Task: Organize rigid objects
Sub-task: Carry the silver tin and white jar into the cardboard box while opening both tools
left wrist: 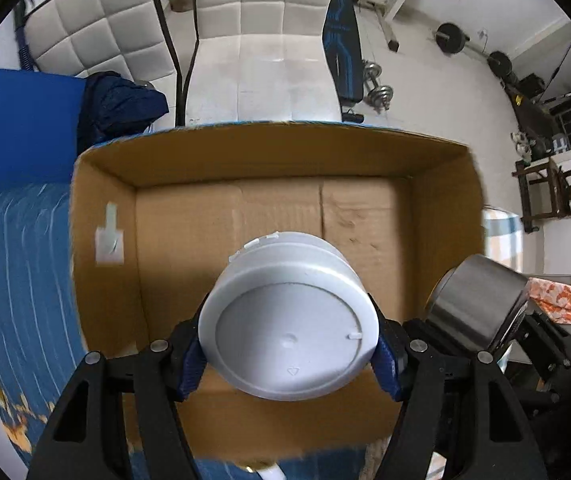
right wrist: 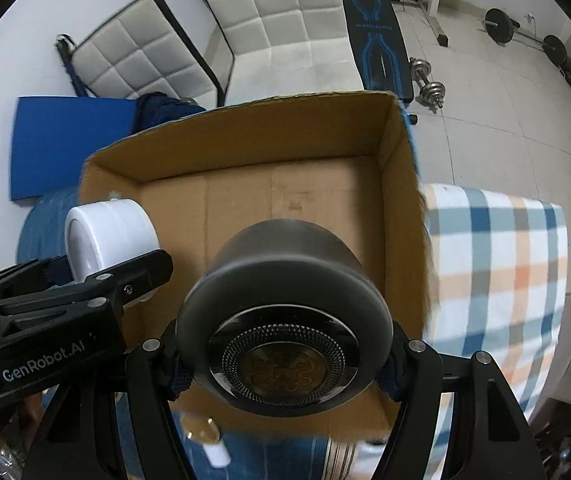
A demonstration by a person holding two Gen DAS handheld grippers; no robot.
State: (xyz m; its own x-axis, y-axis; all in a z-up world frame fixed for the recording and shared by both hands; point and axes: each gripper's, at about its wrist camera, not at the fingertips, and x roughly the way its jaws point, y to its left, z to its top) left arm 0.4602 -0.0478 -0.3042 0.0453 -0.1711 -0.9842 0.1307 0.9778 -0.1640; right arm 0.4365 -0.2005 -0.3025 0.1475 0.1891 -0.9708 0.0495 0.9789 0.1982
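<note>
The left tongs (left wrist: 289,354) grip a round white plastic container (left wrist: 289,320); the right tongs (right wrist: 285,364) grip a dark round steel pot (right wrist: 285,320). Both hang side by side above an open brown cardboard box (left wrist: 365,216), with white quilted chairs (left wrist: 261,40) beyond.

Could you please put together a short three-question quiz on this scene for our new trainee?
1. True or false: the cardboard box already has items lying in it.
2. Which claw holds the white plastic container? A) left B) right C) neither
3. Fill in: the right claw grips a ______ metal cup.

Key
1. False: its floor shows only bare cardboard.
2. A: the left claw clamps it, base toward the camera.
3. Dark; in the left wrist view it appears silvery, beside the white container.
</note>
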